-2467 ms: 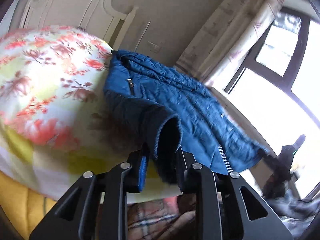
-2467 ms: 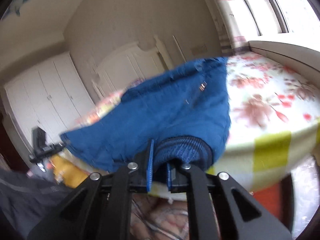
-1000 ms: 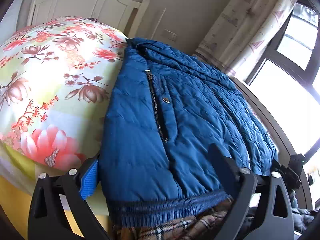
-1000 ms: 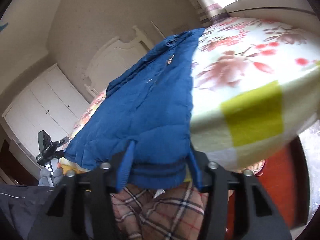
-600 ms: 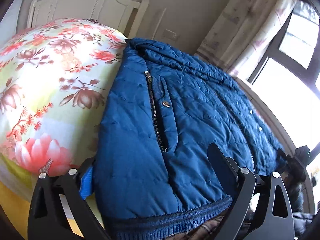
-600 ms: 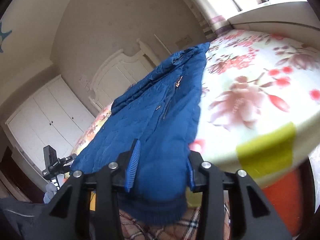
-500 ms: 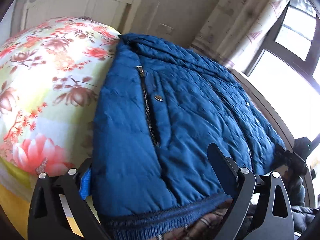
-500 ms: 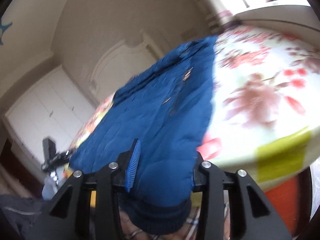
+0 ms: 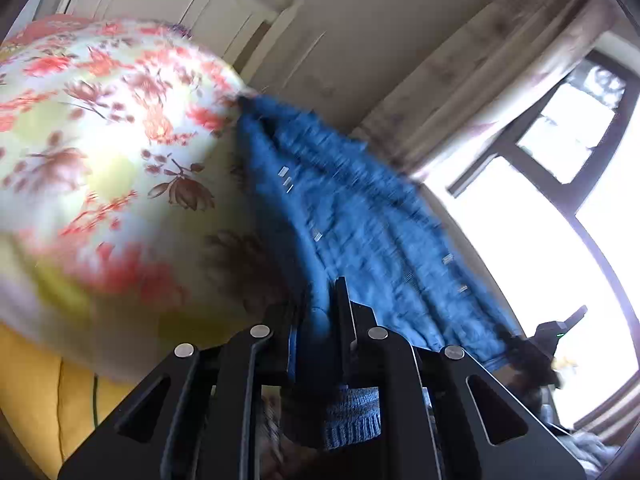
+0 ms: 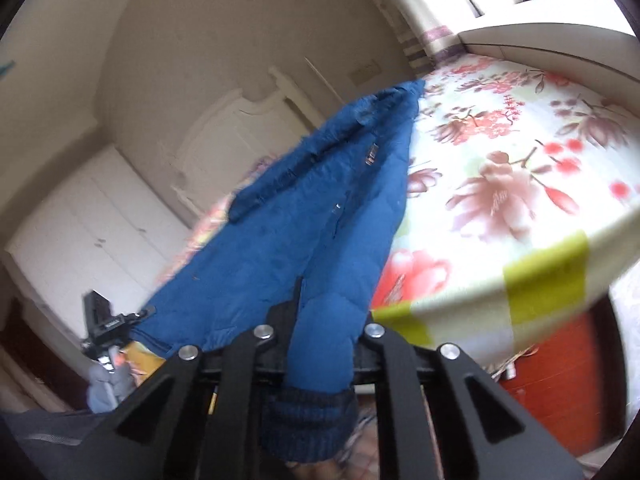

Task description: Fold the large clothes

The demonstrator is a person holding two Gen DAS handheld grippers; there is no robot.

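Blue jacket [image 9: 360,216] spread on bed [image 9: 100,152], hem now pinched at both corners: left gripper [image 9: 320,312] and right gripper [image 10: 324,320], wide a moment ago, clamped onto ribbed edge. Probably ready for lifting hem toward collar, first fold.

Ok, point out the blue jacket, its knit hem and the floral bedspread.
blue jacket [image 10: 304,232]: right wrist view, quilted front panel.
knit hem [image 9: 352,416]: left wrist view, ribbed edge hanging below the claw.
floral bedspread [image 10: 512,168]: right wrist view, bare flowered top.
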